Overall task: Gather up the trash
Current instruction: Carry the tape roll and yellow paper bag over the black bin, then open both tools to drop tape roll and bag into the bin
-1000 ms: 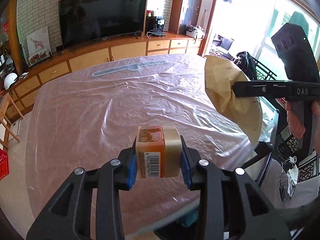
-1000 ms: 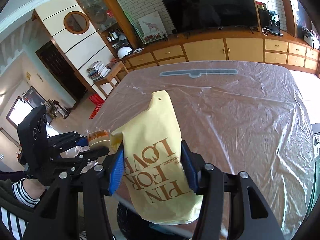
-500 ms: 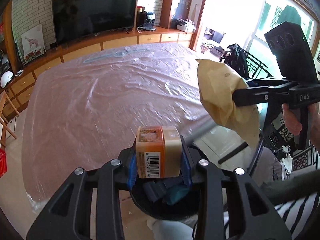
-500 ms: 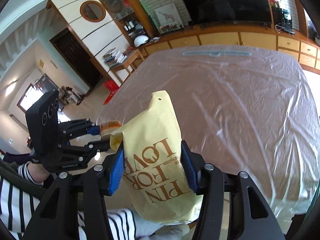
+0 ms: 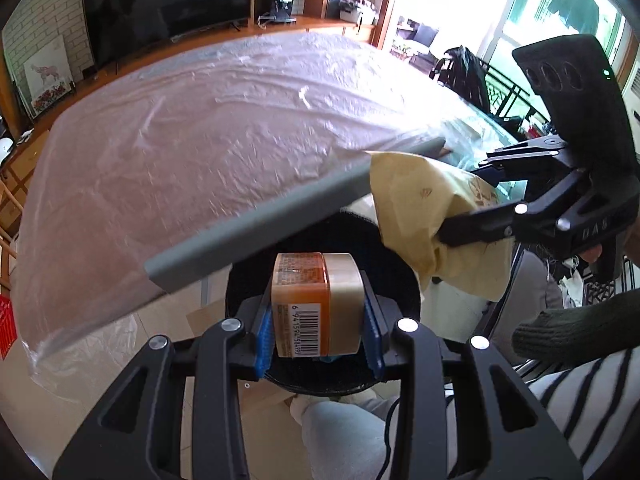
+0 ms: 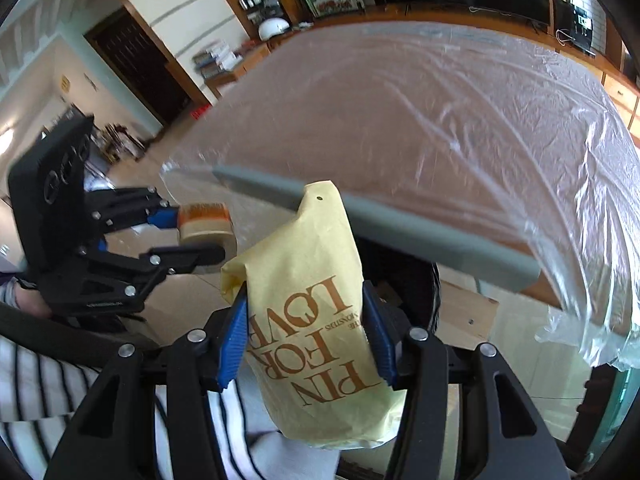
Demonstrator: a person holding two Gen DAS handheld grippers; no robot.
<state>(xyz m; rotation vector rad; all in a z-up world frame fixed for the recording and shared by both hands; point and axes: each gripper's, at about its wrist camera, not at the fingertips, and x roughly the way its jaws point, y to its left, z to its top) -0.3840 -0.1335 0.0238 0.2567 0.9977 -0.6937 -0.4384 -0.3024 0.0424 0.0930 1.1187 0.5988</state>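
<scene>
Left gripper (image 5: 318, 326): your pads are clamped on the tub (image 5: 316, 304), barcode end toward the camera, tub sticking out past the fingertips. Right gripper (image 6: 306, 334): your pads are clamped on the bag (image 6: 308, 312), its top flopping forward beyond the fingers.

The bin (image 5: 384, 252) sits dark below and just ahead of the left fingers, under the table (image 5: 200, 140) edge. In the right view only a sliver of the bin shows behind the bag.

Step in hand, as it looks: bringing both pieces over the bin to drop them.

- Get each load fully over the opening before you let go. The tub seems about centred already; the bag hangs toward the bin's right rim.
- Mind the grey table edge just ahead of both fingertips; the bag top overlaps it in view.
- Release one at a time. The tub should fall straight; the bag is limp and may catch on the rim, so lower it first.
</scene>
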